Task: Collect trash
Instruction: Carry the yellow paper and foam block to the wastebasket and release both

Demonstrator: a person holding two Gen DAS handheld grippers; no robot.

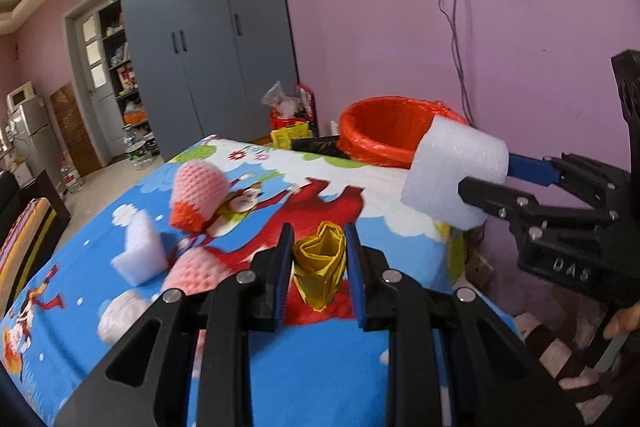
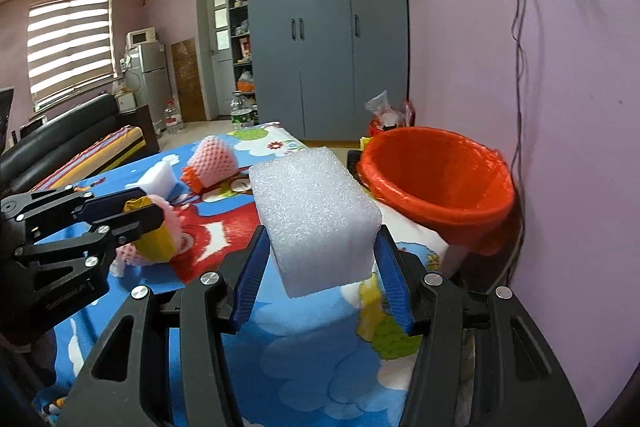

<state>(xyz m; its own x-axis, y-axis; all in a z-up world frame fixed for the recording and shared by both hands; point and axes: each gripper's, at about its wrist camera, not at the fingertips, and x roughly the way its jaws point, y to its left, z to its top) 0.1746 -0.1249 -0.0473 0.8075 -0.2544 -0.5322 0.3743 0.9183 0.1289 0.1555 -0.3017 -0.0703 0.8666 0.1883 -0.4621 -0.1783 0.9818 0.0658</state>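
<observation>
My left gripper (image 1: 318, 263) is shut on a crumpled yellow wrapper (image 1: 320, 267) and holds it above the cartoon tablecloth (image 1: 320, 367); it also shows in the right wrist view (image 2: 148, 215). My right gripper (image 2: 320, 267) is shut on a white foam block (image 2: 316, 219), held in the air near the orange-lined bin (image 2: 436, 179). From the left wrist view the block (image 1: 452, 171) hangs just in front of the bin (image 1: 384, 135). A pink foam net (image 1: 200, 195), a white foam piece (image 1: 140, 255) and another pink net (image 1: 192, 275) lie on the table.
The bin stands at the table's far right corner against the purple wall (image 2: 580, 107). A grey wardrobe (image 2: 328, 27) and bags of clutter (image 1: 288, 115) stand behind the table. A black sofa (image 2: 60, 143) is to the left.
</observation>
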